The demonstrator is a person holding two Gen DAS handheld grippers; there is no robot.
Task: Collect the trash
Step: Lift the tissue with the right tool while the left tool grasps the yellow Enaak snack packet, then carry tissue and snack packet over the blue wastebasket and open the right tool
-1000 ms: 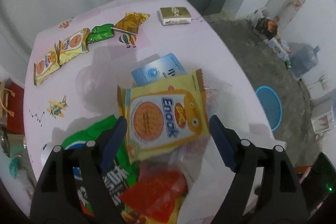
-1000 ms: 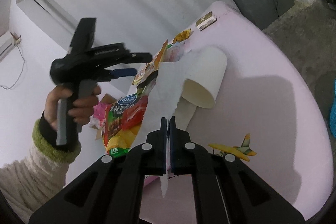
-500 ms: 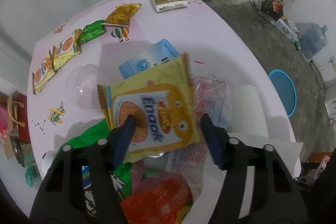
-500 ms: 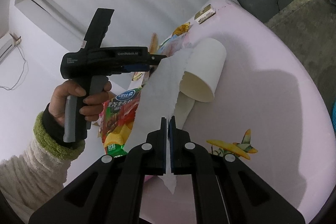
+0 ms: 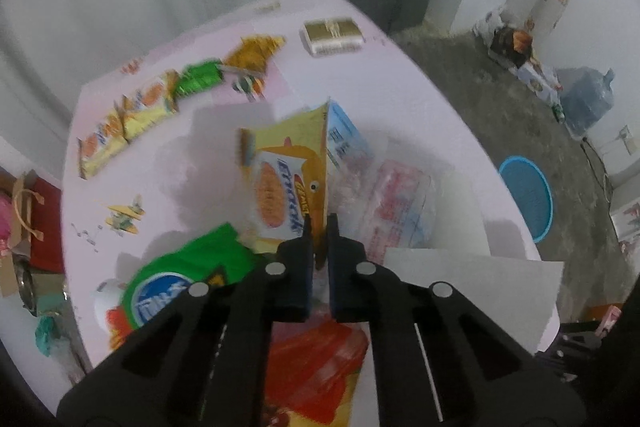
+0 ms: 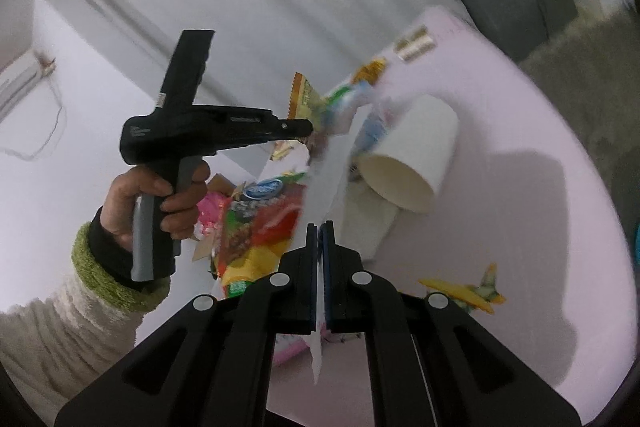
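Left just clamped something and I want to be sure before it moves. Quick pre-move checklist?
1. Left gripper shut on the yellow snack packet: ok, the packet is folded upright between the pads.
2. Right gripper shut on the white bag edge: ok, the sheet runs through the closed jaws.
3. Bag mouth open enough to take the packet: cannot tell; the white edge and blur hide it.
4. Earlier trash in place: ok, the green packet and red wrapper lie under the left gripper.
5. Paper cup lies tipped on the table, next to the bag edge: not ok, may snag.
6. Trash left on the table: not ok, wrappers remain at the far side.
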